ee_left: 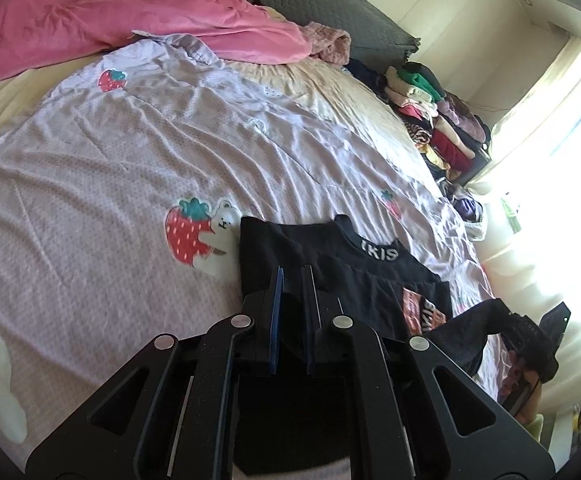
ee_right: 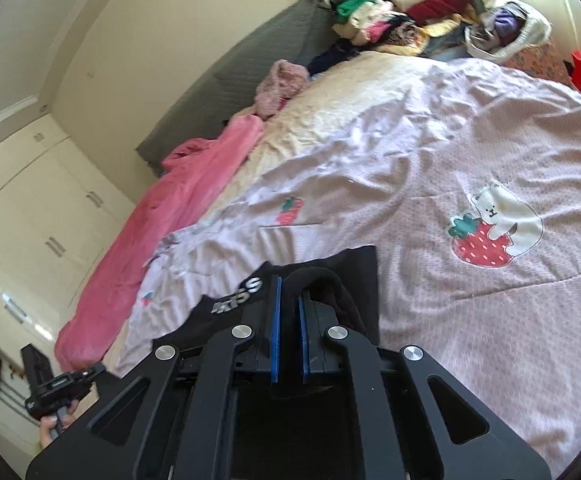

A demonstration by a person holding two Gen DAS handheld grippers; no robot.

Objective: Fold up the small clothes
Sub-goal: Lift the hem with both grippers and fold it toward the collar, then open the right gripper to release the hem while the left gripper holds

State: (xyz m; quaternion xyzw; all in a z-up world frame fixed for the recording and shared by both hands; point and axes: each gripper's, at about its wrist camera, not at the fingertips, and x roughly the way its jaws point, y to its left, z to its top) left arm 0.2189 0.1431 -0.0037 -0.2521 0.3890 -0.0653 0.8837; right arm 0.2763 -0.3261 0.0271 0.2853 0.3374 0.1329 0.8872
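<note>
A small black garment point(ee_left: 374, 280) with white lettering at its collar lies on the lilac bedsheet point(ee_left: 130, 152), partly lifted. My left gripper point(ee_left: 293, 280) is shut on its near edge, with dark cloth pinched between the blue pads. In the right wrist view, the same black garment point(ee_right: 354, 272) loops over the fingers of my right gripper point(ee_right: 289, 292), which is shut on it. In the left wrist view, the right gripper point(ee_left: 530, 340) appears at the lower right, with a black sleeve stretched toward it. The left gripper point(ee_right: 58, 388) and a hand show at the right wrist view's lower left.
A pink blanket point(ee_left: 90, 12) lies bunched along the far side of the bed, by a grey headboard point(ee_left: 330, 8). A pile of folded clothes point(ee_left: 430, 120) and a white basket point(ee_right: 506, 28) stand past the bed's corner. A bright window is at the right.
</note>
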